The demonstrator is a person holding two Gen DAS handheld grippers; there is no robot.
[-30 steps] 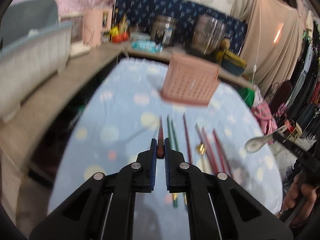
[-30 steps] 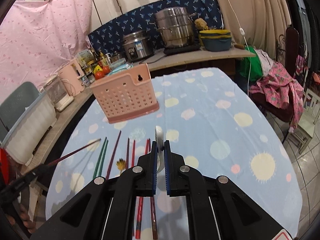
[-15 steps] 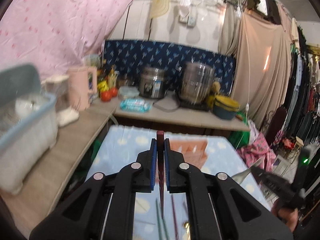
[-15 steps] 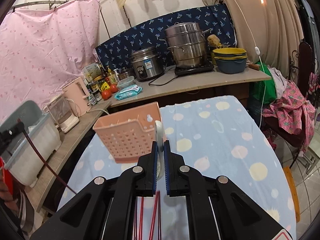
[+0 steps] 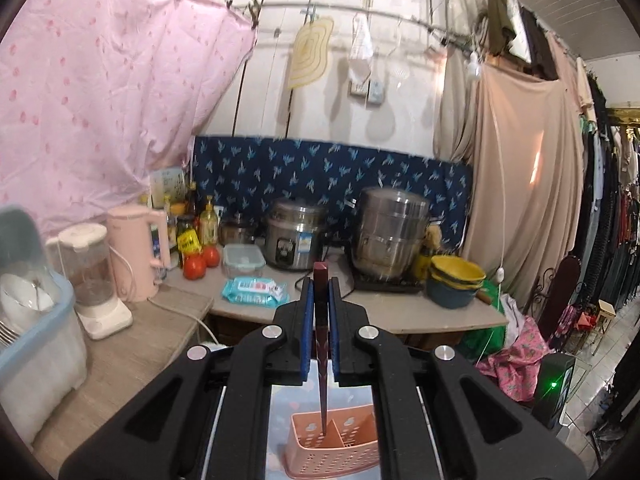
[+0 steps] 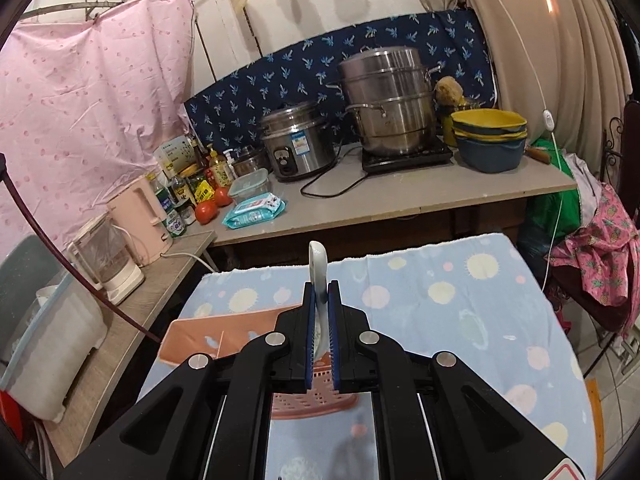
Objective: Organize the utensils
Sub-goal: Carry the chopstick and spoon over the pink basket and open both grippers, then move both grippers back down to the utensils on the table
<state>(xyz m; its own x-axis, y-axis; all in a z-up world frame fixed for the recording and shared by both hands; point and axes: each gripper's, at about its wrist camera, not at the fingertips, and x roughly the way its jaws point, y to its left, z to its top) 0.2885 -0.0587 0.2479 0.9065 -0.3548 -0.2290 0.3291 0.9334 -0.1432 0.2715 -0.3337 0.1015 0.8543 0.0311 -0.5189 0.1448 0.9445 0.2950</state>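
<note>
Above one pink basket (image 5: 336, 446): one left hand-held gripper (image 5: 321, 316) pinching one dark-red chopstick (image 5: 321, 344); one right hand-held gripper (image 6: 321, 320) pinching one white spoon (image 6: 319, 268). Spotted tabletop (image 6: 440, 300) plain only in right view.

Each view looks forward from a handheld gripper along its two fingers. The left wrist view rides high and faces almost level at the back wall and counter (image 5: 400, 316), with the basket (image 5: 336, 444) close below its fingers; the right wrist view tilts further down, over the spotted tablecloth (image 6: 460, 300) toward the same counter (image 6: 400, 204). Both share the rice cooker (image 5: 294, 242) (image 6: 298, 140), steamer pot (image 5: 390, 236) (image 6: 386, 100), stacked bowls (image 5: 456, 280) (image 6: 490, 136), pink kettle (image 5: 138, 252) (image 6: 140, 216), pink curtain (image 5: 108, 92) (image 6: 88, 92) and the basket (image 6: 224, 330).
</note>
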